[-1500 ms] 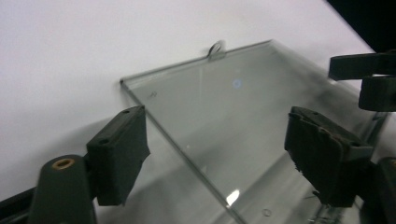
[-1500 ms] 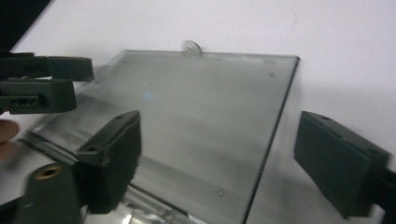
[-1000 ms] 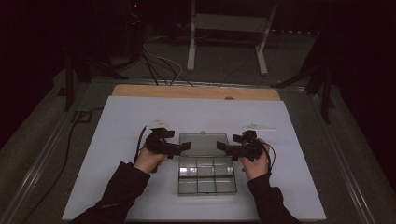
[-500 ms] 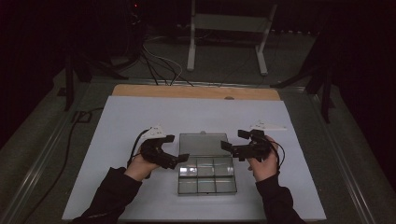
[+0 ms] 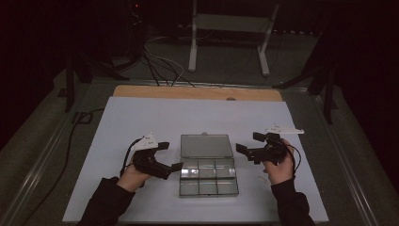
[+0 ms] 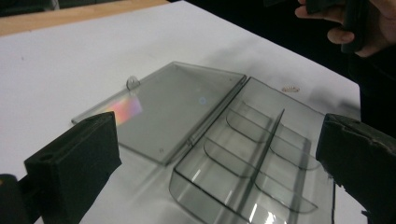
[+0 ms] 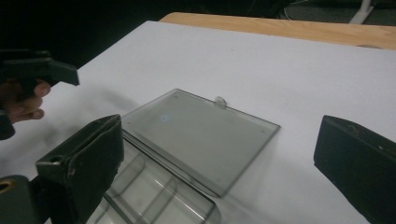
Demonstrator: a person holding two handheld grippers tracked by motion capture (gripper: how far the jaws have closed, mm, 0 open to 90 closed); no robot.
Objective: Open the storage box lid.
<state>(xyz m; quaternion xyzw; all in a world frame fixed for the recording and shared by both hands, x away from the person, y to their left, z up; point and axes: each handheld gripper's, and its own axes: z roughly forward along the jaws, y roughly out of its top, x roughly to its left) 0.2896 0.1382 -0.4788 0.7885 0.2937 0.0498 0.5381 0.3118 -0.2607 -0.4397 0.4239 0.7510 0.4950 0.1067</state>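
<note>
The left claw (image 5: 173, 155) stands open just left of the clear plastic compartment box (image 5: 208, 176), which lies mid-bench with its lid (image 5: 206, 146) flat open on the white bench (image 5: 141, 117). The right claw (image 5: 248, 142), jaws spread and empty after widening, hovers right.

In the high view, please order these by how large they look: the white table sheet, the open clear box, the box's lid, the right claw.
1. White table sheet
2. Open clear box, lid included
3. Lid
4. Right claw; clearly smallest, though raised above the table, so slightly flattered.

Overhead and tool views share the box (image 5: 207, 164).
</note>
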